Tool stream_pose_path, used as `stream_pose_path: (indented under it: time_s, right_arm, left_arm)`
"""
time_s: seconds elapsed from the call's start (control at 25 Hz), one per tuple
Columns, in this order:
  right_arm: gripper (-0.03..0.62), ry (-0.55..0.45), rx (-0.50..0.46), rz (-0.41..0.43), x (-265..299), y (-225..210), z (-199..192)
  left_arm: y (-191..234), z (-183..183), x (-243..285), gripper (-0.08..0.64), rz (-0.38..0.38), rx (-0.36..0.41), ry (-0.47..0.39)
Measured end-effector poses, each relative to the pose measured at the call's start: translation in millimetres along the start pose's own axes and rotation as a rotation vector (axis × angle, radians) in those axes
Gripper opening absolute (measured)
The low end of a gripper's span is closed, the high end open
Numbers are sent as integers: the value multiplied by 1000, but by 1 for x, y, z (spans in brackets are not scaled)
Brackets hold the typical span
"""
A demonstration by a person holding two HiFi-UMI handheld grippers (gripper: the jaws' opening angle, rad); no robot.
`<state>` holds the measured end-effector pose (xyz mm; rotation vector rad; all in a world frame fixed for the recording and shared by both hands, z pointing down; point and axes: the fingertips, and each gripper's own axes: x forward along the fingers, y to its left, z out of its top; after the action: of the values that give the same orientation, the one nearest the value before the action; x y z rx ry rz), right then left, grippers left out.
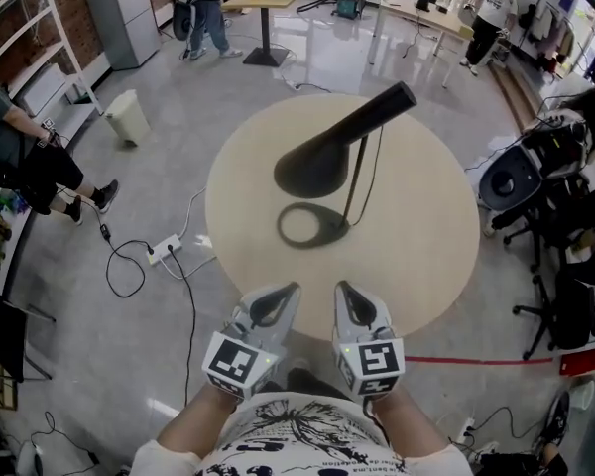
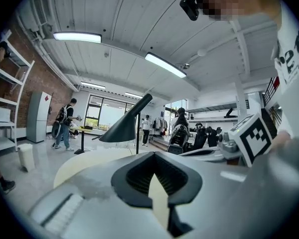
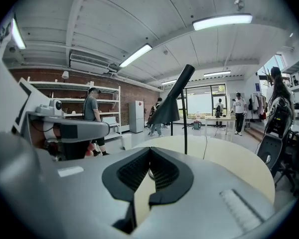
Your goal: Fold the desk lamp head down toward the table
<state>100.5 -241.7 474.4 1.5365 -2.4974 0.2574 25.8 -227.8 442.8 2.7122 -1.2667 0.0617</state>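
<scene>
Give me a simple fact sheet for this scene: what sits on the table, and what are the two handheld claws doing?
Table: round, pale top
On it: black desk lamp, cone head raised on a thin stem
Left gripper: jaws together, empty, over the table's near edge, apart from the lamp
Right gripper: jaws together, empty, beside the left one, also apart from the lamp
Fold: not yet done
</scene>
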Motion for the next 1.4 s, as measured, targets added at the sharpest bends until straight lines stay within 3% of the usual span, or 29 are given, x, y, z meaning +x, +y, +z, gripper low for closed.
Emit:
stream_pose_path:
  time_s: [0.44,0.76,1.16,1.4]
  right_arm:
    - [9,-17,-27,-38,-60,75,-10]
    - [9,-47,-26,-94,-139,140,-24]
    - [9,-27,-20,-112,-223,175,-41]
    - [9,-50,-41,-120,-251,172,-49]
  left_arm:
    - [-18,-13,-118,3,62,-16,8]
    - [-57,-22,-199,3,19,-14,-30]
    - [-108,-21,-245,3,-9,-55,-33]
    - [-141,-21,-255,4,-35,-12,-79]
